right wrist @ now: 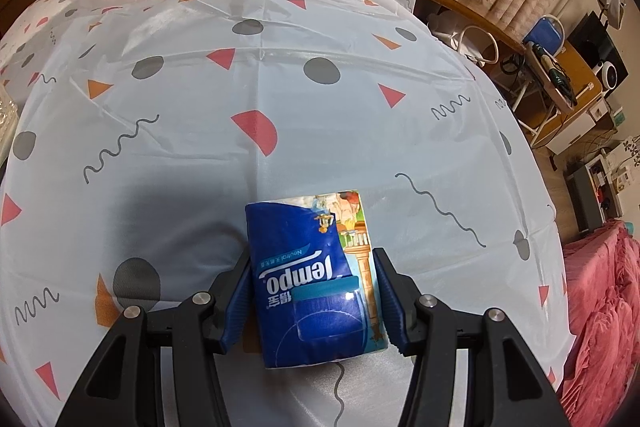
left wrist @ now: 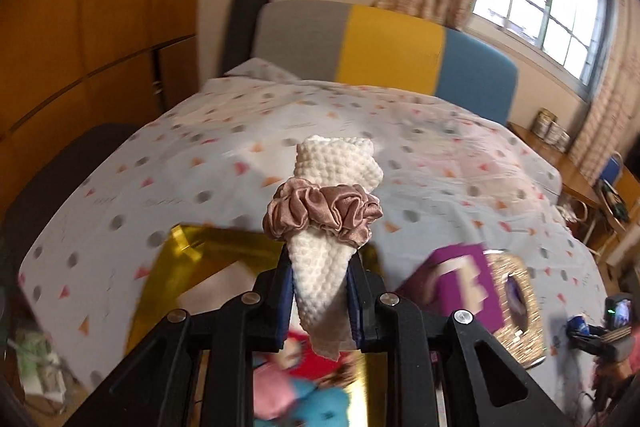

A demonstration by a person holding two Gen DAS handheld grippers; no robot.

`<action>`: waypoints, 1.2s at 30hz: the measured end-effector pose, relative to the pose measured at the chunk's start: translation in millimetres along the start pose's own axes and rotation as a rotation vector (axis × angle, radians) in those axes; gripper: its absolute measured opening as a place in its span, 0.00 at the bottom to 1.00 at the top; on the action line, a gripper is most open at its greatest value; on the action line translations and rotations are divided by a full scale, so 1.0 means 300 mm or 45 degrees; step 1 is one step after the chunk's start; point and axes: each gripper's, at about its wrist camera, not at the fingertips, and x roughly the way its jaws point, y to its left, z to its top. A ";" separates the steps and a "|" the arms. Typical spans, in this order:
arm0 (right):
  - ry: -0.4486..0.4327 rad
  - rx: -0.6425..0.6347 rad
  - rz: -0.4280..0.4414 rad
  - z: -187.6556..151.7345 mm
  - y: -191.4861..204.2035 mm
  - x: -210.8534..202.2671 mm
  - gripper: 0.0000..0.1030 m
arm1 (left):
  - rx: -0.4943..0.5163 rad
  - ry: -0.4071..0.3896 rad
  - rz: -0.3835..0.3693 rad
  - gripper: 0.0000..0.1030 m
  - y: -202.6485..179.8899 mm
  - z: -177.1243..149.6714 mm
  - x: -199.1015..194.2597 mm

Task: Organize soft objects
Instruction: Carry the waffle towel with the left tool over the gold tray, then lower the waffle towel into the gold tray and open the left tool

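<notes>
left gripper [left wrist: 320, 291]: jaws pinched on a white nubbly cloth [left wrist: 334, 163], rolled into a cone and ringed by a shiny pink scrunchie [left wrist: 320, 213], raised above the bed.
right gripper [right wrist: 316, 303]: jaws clasp a glossy blue tissue pack [right wrist: 304, 267].
bed cover [right wrist: 280, 87]: smooth patterned sheet, broad bare stretch ahead.
gold box [left wrist: 192, 259]: below the cloth, blurred.

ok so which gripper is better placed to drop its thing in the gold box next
Left, probably. The left gripper is shut on the white knitted cloth with its pink scrunchie, right over the gold box. The right gripper holds a Tempo tissue pack over bare sheet.
</notes>
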 end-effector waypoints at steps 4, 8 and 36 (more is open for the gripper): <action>0.000 -0.002 -0.009 -0.002 0.003 0.000 0.54 | -0.068 0.007 0.073 0.23 0.110 -0.083 -0.022; 0.006 -0.009 -0.024 -0.004 0.013 -0.001 0.53 | -0.079 -0.005 0.147 0.23 0.171 -0.175 -0.056; 0.007 -0.064 0.093 -0.033 0.354 -0.120 0.53 | -0.028 0.035 0.102 0.23 0.188 -0.321 -0.055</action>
